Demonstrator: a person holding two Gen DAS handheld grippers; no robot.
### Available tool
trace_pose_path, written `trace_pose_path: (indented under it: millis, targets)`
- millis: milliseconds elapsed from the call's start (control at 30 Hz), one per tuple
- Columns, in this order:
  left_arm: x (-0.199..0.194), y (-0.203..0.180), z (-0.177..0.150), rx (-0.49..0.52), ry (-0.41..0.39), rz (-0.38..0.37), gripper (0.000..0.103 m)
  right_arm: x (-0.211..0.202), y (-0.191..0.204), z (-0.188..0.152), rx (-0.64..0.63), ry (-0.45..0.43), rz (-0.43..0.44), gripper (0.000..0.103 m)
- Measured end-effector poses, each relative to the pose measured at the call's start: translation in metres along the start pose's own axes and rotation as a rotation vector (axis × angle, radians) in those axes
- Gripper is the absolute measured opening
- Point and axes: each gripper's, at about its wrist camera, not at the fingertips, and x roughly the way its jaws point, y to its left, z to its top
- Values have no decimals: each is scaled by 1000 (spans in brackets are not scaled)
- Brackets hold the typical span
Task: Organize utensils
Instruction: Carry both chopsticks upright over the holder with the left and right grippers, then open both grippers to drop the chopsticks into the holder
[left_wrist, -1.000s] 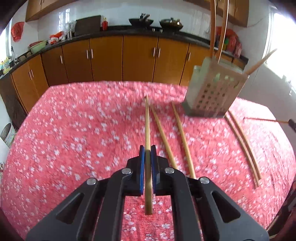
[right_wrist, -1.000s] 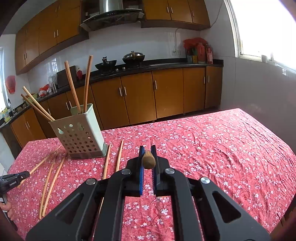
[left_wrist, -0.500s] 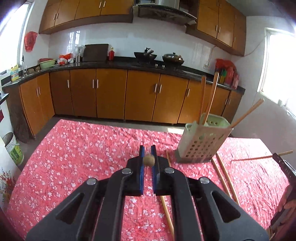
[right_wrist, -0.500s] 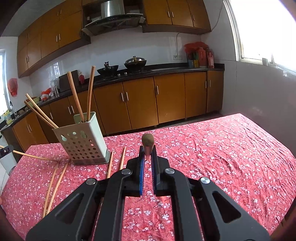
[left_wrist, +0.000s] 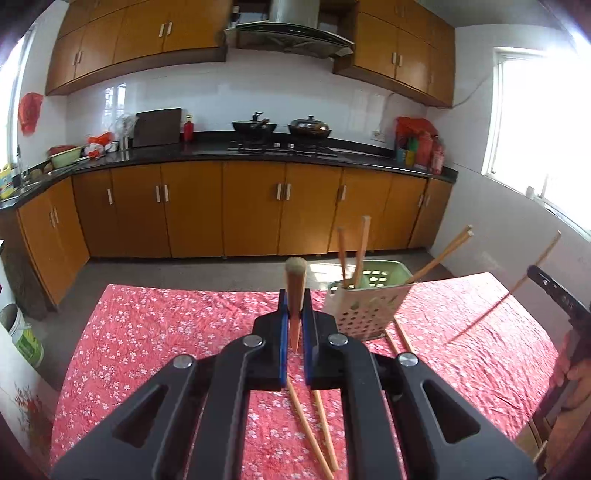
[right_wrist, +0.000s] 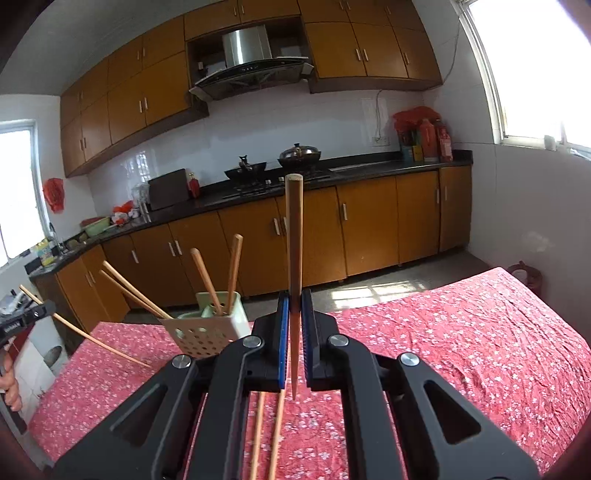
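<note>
Holder (left_wrist: 364, 308) stands on the red floral worktop (left_wrist: 147, 339), toward its far edge. Four chopsticks already stand in it, two upright (left_wrist: 352, 254), two leaning out sideways (left_wrist: 441, 256). Still loose on the cloth: a pair (left_wrist: 314, 417) nearer than the holder, partly under the left gripper, and another pair (left_wrist: 400, 338) just beside the holder's base. Judged roughly half done, four still to gather besides the two in hand.

Left gripper (left_wrist: 294, 328): jaws clamped on one chopstick (left_wrist: 295, 291), thick end pointing up and away, short of the holder and above the cloth.

Right gripper (right_wrist: 293, 339): jaws clamped likewise on a single stick (right_wrist: 294, 258), held nearly upright, its thick end high above the holder (right_wrist: 210, 330), which sits to the left of it.

Both sticks lifted clear of the worktop, neither yet over the holder's mouth.
</note>
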Motion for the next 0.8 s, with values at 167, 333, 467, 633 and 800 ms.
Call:
trace_pose_path:
  millis: [167,333,467,633,800]
  targets:
    - [-21,-18,21,-4,-39,-91,7,-19,17,28,35,-44,150,7]
    - [-31,-39,50,-29,-159,-137,7,-22,45,48,-9,-135,170,7]
    - [-15,-52,67,-50,-202,-135,7,-9,67,58,-43,-215,157,7]
    - [25,-70,74,5,-148,-86,7,26,89,53,-115,-238,117,7]
    - [65,-76,70,23,-85,-64,7,71,96,42,-150,-155,94,7]
